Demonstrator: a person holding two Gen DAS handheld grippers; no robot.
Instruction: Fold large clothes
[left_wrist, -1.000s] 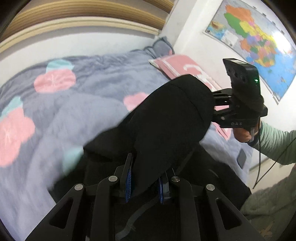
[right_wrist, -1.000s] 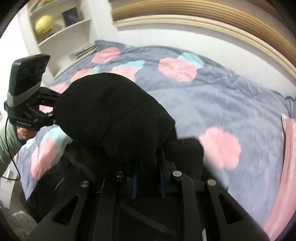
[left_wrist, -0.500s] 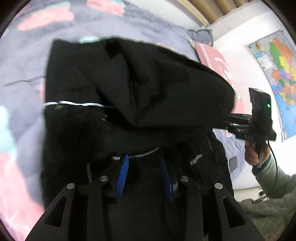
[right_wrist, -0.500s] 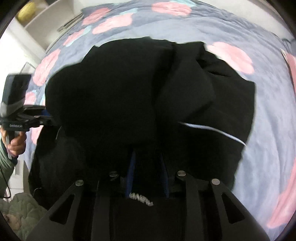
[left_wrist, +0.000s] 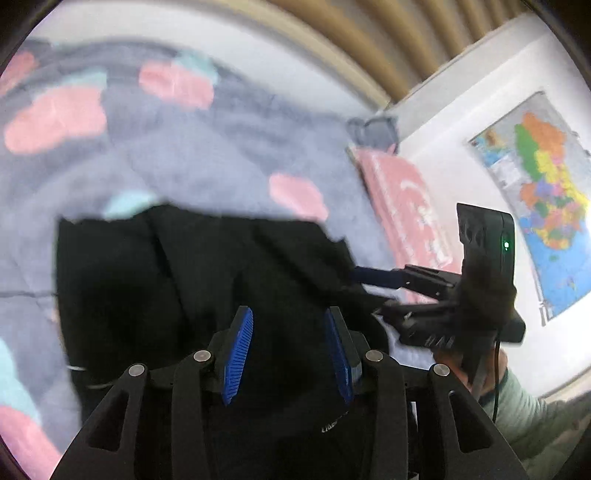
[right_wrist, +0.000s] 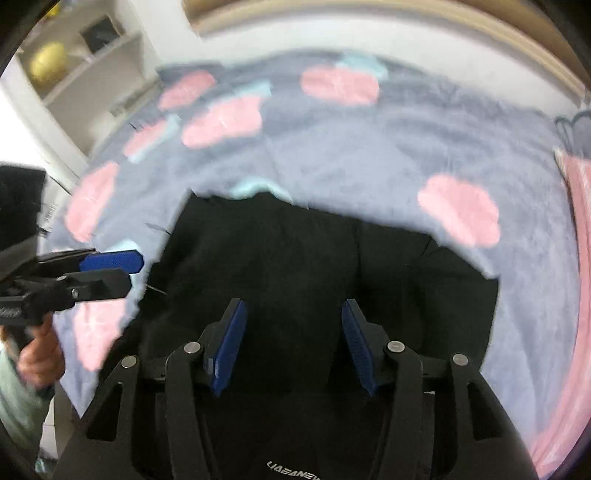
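The black garment lies flat on the floral bedspread, directly beyond both claws. Left gripper and right gripper hover spread, empty, side by side, equally near.

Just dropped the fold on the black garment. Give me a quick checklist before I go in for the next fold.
1. Left gripper open, nothing between pads: ok.
2. Right gripper open, empty: ok.
3. Black garment lying on the bedspread: ok.
4. Folded edges lined up: cannot tell, frames blurred.
5. Right gripper's finger clear of the garment's edge in the left wrist view: cannot tell.
6. Pink pillow off the garment: ok.
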